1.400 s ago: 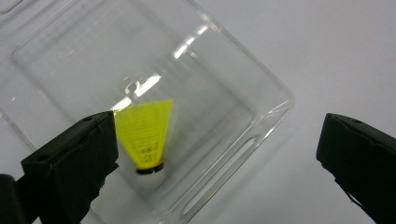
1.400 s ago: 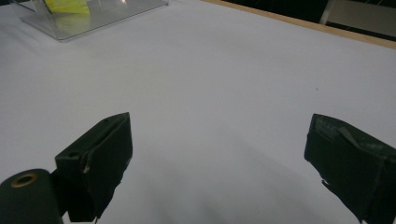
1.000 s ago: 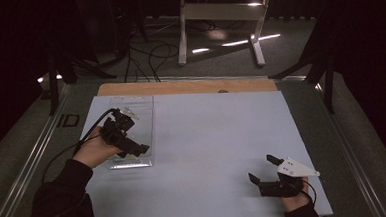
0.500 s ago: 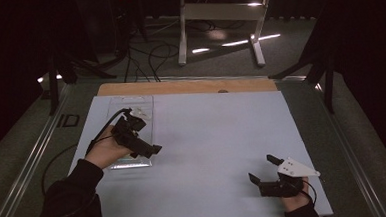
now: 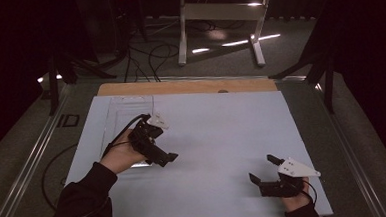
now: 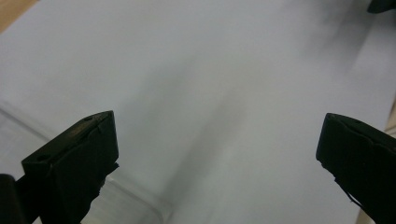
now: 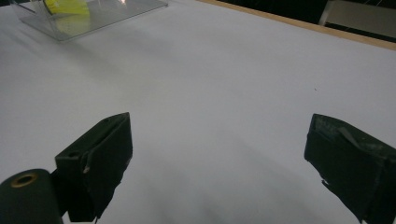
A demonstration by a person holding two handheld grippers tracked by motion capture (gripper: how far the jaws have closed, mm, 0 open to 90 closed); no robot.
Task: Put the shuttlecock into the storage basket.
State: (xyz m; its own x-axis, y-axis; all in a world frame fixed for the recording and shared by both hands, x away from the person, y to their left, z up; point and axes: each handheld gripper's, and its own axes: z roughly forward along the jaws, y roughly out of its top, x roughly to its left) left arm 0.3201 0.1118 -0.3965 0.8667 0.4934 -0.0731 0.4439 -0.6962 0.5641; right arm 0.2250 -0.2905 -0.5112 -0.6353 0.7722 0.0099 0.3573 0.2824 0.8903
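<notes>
Pale blue table (image 5: 217, 137) under light, dark room around it

A high camera looks forward and down over the white table (image 5: 217, 137); each gripper camera skims close above that same surface.

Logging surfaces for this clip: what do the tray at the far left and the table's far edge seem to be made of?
The tray looks like clear, glossy plastic: the white top shows through its walls and its rim catches glare. The table edge looks like bare light wood, matte tan; it could be a laminate.
</notes>
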